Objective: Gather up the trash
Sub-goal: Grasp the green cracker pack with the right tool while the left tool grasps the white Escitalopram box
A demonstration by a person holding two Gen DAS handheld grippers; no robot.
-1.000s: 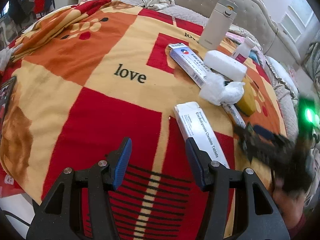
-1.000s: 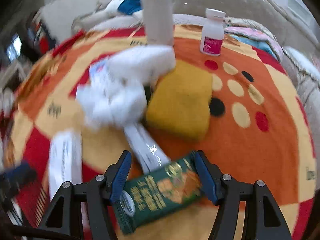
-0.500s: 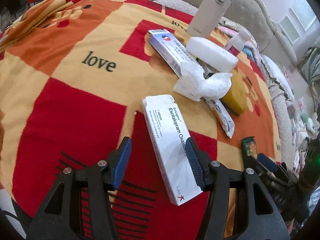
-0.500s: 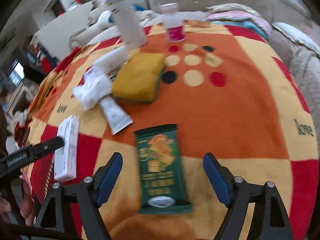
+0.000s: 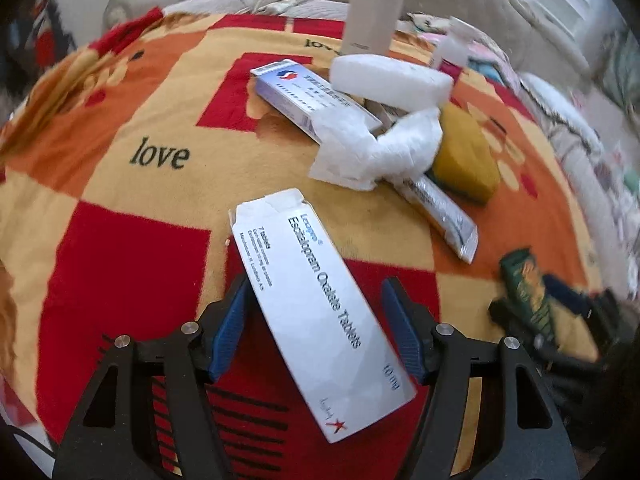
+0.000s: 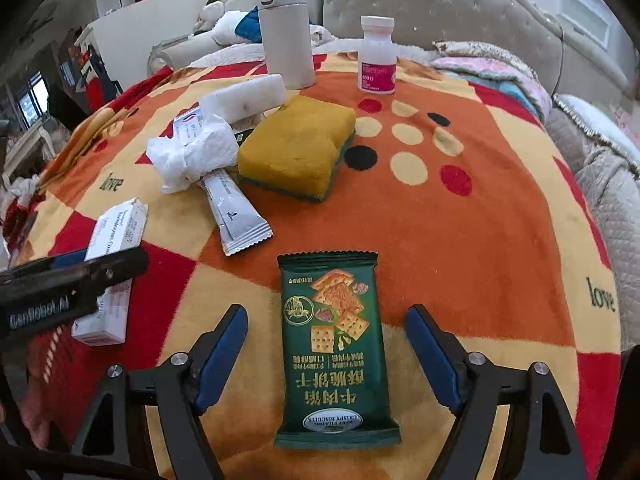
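Surface: love-print blanket (image 6: 440,216) on bed, tufted headboard (image 6: 440,4) upper frame | left gripper (image 5: 316,332) jaws apart, opening, astride tablet box (image 5: 316,312) | right gripper (image 6: 326,356) apart, closing, astride biscuit packet (image 6: 334,344) | toothpaste box (image 5: 312,96) half-hidden under tissue (image 5: 372,152)

Blanket (image 6: 460,232): red, orange and cream checks, black "love" lettering, dots in cream, red and black. Biscuit packet (image 6: 336,344): dark green, orange crackers printed. Sponge (image 6: 296,146): mustard yellow over green base. Tablet box (image 5: 316,320): white, dark text, red star. Pill bottle (image 6: 377,56): white, magenta label. Crumpled tissue (image 6: 196,152): white.
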